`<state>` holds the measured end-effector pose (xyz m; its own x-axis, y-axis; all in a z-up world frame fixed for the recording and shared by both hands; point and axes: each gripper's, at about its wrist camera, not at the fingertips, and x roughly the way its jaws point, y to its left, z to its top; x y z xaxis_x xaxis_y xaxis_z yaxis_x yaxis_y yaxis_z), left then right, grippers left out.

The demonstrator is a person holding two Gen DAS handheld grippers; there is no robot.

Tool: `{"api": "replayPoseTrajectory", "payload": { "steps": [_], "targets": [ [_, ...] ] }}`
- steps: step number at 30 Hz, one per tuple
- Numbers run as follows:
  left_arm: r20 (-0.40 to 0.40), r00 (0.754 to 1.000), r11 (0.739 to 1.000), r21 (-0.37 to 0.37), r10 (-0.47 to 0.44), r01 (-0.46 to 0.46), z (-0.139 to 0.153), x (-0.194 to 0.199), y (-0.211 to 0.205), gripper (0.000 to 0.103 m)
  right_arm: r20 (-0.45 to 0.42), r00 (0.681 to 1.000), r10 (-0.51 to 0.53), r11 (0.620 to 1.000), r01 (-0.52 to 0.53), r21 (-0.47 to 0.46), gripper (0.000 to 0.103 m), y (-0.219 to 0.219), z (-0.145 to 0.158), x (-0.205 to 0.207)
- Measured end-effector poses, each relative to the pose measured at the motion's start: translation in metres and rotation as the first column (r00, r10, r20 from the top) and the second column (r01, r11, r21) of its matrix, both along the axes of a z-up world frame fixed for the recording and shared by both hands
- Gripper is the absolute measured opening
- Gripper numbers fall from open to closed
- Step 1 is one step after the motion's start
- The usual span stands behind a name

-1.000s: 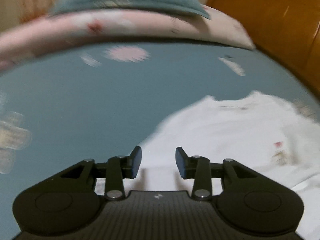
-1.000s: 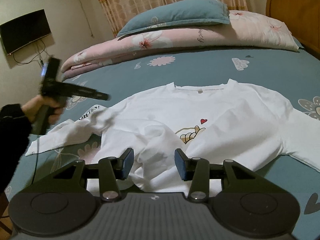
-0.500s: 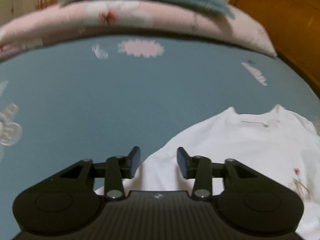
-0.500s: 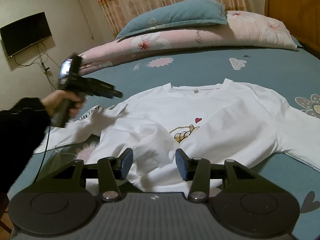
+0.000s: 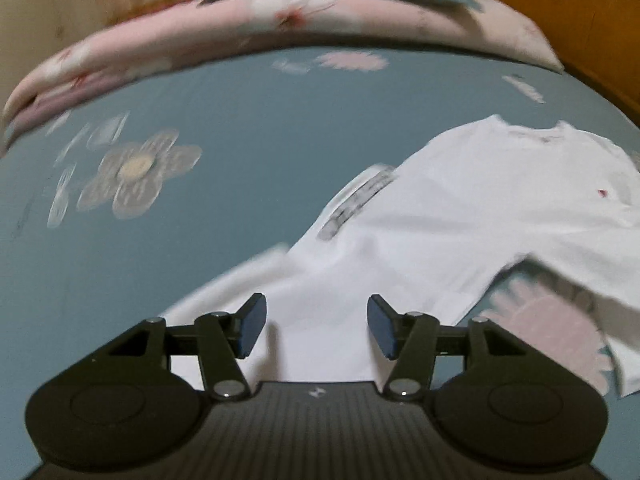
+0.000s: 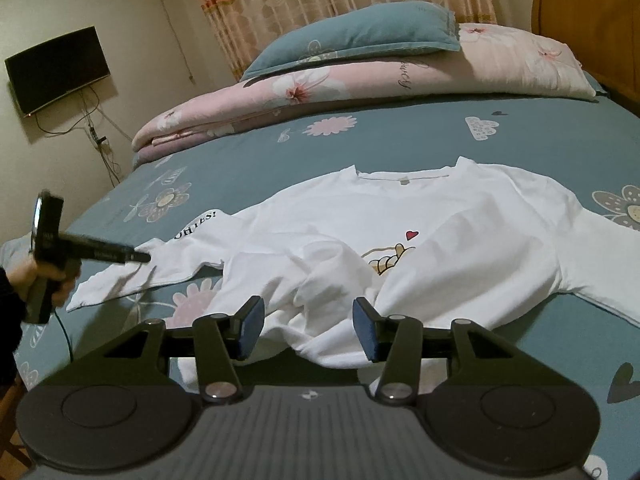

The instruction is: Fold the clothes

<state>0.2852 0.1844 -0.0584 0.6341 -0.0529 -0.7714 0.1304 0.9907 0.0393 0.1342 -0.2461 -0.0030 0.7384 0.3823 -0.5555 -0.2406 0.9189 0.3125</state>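
A white long-sleeved shirt (image 6: 420, 248) with a small heart print lies face up on the teal bed sheet (image 6: 400, 140), its lower part rumpled. My right gripper (image 6: 308, 320) hovers open over the bunched hem, pads clear of the cloth. In the right wrist view a hand holds my left gripper (image 6: 140, 258) low over the shirt's left sleeve (image 6: 132, 280). In the blurred left wrist view the shirt (image 5: 460, 208) runs off to the right. The left gripper (image 5: 316, 320) has its jaws opening, with the sleeve (image 5: 312, 288) beneath the gap and no pad pressing on it.
A folded pink floral quilt (image 6: 360, 80) with a teal pillow (image 6: 352, 36) on top lies across the far side of the bed. A wooden headboard (image 6: 588, 20) stands at the right. A dark screen (image 6: 56, 68) hangs on the left wall.
The left gripper has swung left and down from the shirt's shoulder to the sleeve, and its jaws have widened. The right gripper has stayed in place.
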Motion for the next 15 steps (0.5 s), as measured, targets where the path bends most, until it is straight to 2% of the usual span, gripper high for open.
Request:
{"api": "replayPoseTrajectory", "payload": {
  "steps": [2,4,6,9,13,15],
  "targets": [
    [-0.053,0.996,0.997,-0.032,0.068,-0.07,-0.009,-0.002,0.015,0.058,0.003,1.0,-0.001,1.0,0.001,-0.007,0.054,0.003,0.002,-0.002],
    [-0.08,0.99,0.989,-0.085,0.114,-0.121,-0.015,-0.011,0.028,0.064,0.007,1.0,0.003,1.0,-0.003,-0.02,0.054,0.006,0.004,-0.003],
    [-0.085,0.992,0.989,-0.106,0.094,-0.103,-0.015,-0.024,0.032,0.067,0.012,1.0,0.006,0.999,-0.005,-0.035,0.054,0.009,0.007,-0.004],
    [-0.096,0.994,0.994,-0.086,0.061,-0.069,-0.006,-0.027,0.032,0.067,0.014,1.0,0.009,0.999,-0.008,-0.039,0.054,0.011,0.008,-0.004],
    [0.056,0.998,1.0,0.007,-0.003,0.002,0.021,-0.01,0.026,0.066,0.015,1.0,0.009,0.999,-0.009,-0.048,0.054,0.015,0.008,-0.001],
    [0.075,0.997,0.999,0.022,-0.032,0.03,0.026,0.01,0.026,0.067,0.013,1.0,0.01,0.999,-0.01,-0.053,0.054,0.017,0.008,0.0]
  ]
}}
